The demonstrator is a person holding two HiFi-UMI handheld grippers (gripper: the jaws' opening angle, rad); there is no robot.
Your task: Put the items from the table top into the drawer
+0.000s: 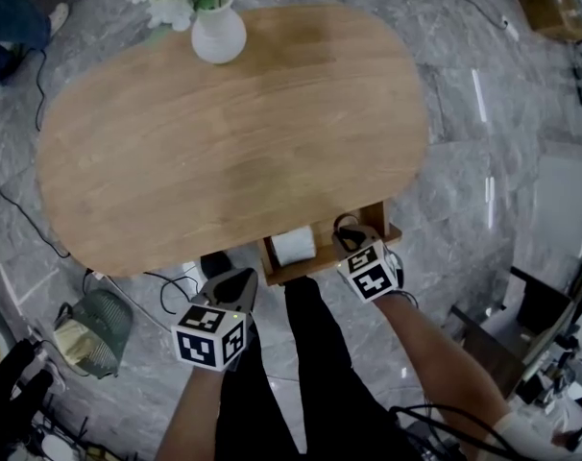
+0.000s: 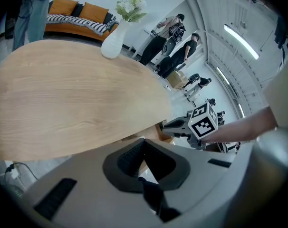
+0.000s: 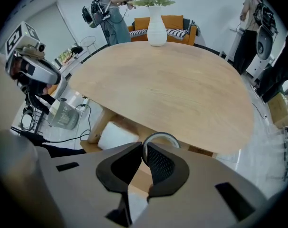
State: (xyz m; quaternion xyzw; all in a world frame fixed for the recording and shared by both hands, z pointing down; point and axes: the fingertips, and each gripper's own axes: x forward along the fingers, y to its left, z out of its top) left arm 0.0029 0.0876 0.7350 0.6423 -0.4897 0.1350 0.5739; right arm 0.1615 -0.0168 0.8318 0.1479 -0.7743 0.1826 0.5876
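An open wooden drawer point(image 1: 315, 269) sticks out under the near edge of the oval wooden table point(image 1: 233, 133). A white roll point(image 1: 293, 246) lies in its left part and also shows in the right gripper view as a white roll point(image 3: 116, 136). My right gripper point(image 1: 351, 241) hangs over the drawer's right part, shut on the rim of a dark-edged ring point(image 3: 160, 137), which stands upright between the jaws of the right gripper point(image 3: 143, 148). My left gripper point(image 1: 235, 279) is left of the drawer, off the table's edge. The left gripper point(image 2: 143, 144) is shut with nothing in it.
A white vase point(image 1: 218, 32) with flowers stands at the table's far side. On the floor to the left are a small fan-like appliance point(image 1: 94, 325) and cables point(image 1: 166, 291). The person's dark legs point(image 1: 310, 373) are below the drawer. People point(image 2: 175, 46) stand beyond the table.
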